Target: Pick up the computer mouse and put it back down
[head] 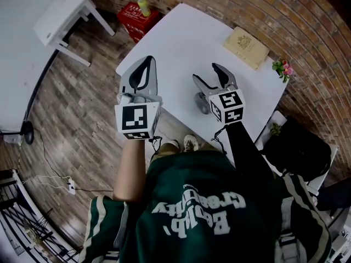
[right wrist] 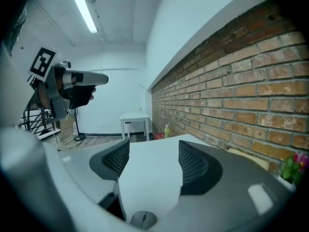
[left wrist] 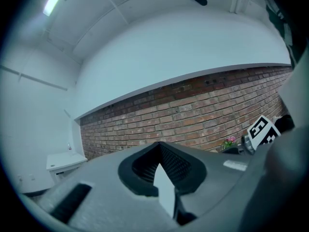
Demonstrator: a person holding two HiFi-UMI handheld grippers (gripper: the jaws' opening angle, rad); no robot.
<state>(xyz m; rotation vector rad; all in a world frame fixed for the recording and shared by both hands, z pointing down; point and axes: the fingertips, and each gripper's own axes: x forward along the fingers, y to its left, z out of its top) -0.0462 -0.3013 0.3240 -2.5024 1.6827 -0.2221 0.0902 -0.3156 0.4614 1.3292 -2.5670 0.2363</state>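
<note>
1. Fingers (right wrist: 193,166) of the right gripper (right wrist: 153,149) stand well apart, ribbed pads facing each other, with only the white bench (right wrist: 149,182) showing in the gap; they clamp nothing
2. The computer mouse (right wrist: 143,219), grey with a dark line down its middle, lies on the bench at the very bottom of the right gripper view, below the gap near the roots of the fingers; in the head view it sits close to the bench's near edge, just under the right gripper, and I cannot tell whether the two touch
3. On the left gripper (left wrist: 158,146) the fingers (left wrist: 176,166) are drawn together, tips meeting, with just a thin white wedge showing lower down between the pads; nothing is held there
4. Both grippers hang side by side above the near edge of the bench, the left one over its near-left corner, their marker cubes (head: 137,119) turned up toward the head camera
5. Farther out on the bench, a tan book (head: 245,47) lies near the far right edge, well apart from the mouse; pink flowers (head: 283,67) stand just off that side, against the brick wall (head: 307,21)
6. Past the bench's far-left corner a red crate (head: 133,16) with a green bottle (head: 143,5) on it sits on the wood floor (head: 77,108), and a small white table (head: 60,12) stands further left
7. The person wears a green shirt (head: 203,212); the left forearm is bare, the right is in a dark sleeve (head: 244,147), and two shoes (head: 181,144) show below the bench edge
</note>
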